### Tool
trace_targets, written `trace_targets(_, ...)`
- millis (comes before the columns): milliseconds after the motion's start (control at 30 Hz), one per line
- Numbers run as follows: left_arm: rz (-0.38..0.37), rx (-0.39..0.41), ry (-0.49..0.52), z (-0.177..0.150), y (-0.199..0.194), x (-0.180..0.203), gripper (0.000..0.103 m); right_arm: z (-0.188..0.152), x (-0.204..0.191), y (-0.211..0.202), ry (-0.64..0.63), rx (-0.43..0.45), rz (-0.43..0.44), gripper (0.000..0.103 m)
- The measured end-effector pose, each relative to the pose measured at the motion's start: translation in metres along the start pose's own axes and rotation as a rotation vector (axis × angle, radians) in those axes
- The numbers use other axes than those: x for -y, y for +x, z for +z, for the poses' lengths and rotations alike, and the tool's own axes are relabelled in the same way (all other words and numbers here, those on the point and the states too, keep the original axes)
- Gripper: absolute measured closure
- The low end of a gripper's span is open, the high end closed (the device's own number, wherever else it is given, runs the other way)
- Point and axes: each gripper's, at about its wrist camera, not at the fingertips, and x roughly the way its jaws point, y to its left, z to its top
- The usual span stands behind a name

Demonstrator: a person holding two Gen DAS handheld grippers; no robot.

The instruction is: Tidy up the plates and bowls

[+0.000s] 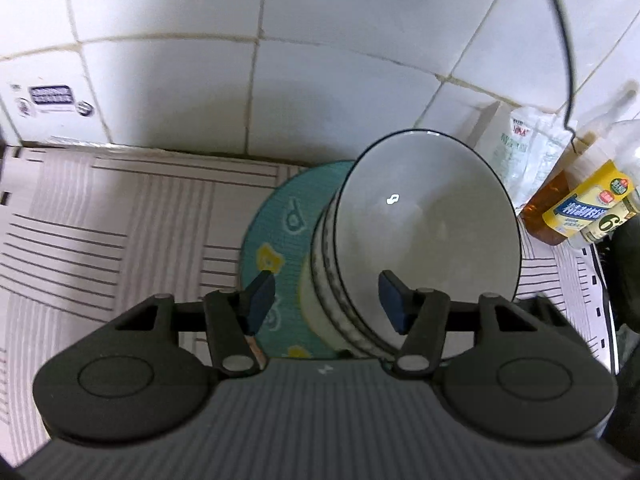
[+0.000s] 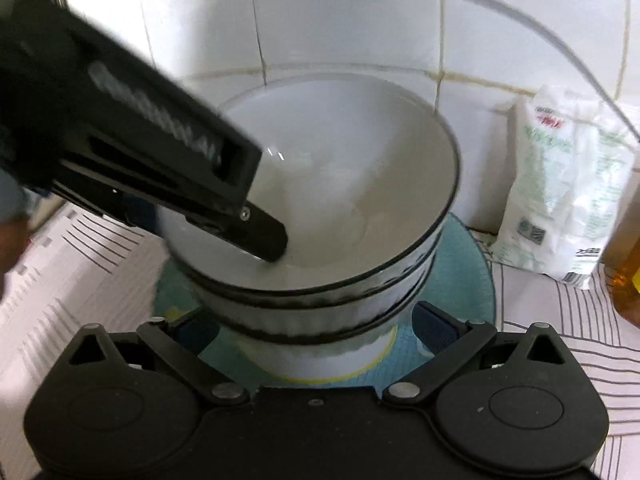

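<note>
bowl stack (image 2: 320, 240) on teal mat (image 1: 276, 240), by tiled wall, salt bag (image 2: 560, 184) at 3 o'clock | left gripper (image 1: 326, 300) half open, rim betw pads, not pinched | right gripper (image 2: 316, 330) wide open round stack base, no hold | ceramic: stiff, glazed-slick, heavy, chips easy → prob grip rim or low wall, lift slow

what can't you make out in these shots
- Bowl stack count: right wrist view, motion blur smears the rims.
- Right tongs touching the stack or not: right wrist view, bowls hide one pad.
- Bottle label text: left wrist view, blurred, cut by the edge.
</note>
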Motion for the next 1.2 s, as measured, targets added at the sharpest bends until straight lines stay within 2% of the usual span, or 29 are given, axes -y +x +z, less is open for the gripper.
trace_targets(67, 0.018, 0.025, -0.006, -0.002, -0.010, -0.001, 0.034, -0.001, -0.002, -0.013, 0.001, 0.015, -0.009, 0.000)
trace_targets(233, 0.072, 0.055, 0.060, -0.006, -0.033, 0.007, 0.028, -0.008, -0.002, -0.044, 0.042, 0.035, -0.015, 0.000)
trace_targets(467, 0.110, 0.124, 0.069, -0.022, -0.086, 0.019, 0.009, -0.008, 0.015, -0.078, 0.108, 0.039, -0.045, 0.000)
trace_targets(567, 0.113, 0.128, 0.090, -0.026, -0.105, 0.026, 0.008, -0.006, 0.020, -0.095, 0.154, 0.032, -0.053, 0.000)
trace_targets(700, 0.135, 0.126, 0.085, -0.035, -0.129, 0.033, 0.008, -0.002, 0.027, -0.122, 0.204, -0.019, -0.079, 0.001)
trace_targets(933, 0.196, 0.096, 0.117, -0.064, -0.163, 0.050, 0.008, 0.004, 0.028, -0.180, 0.268, 0.003, -0.118, 0.001)
trace_targets(1033, 0.244, 0.095, 0.130, -0.074, -0.176, 0.055, 0.008, 0.002, 0.022, -0.206, 0.272, -0.002, -0.148, 0.000)
trace_targets(1200, 0.249, 0.102, 0.128, -0.092, -0.204, 0.056, 0.008, -0.005, 0.004, -0.242, 0.238, -0.016, -0.218, 0.000)
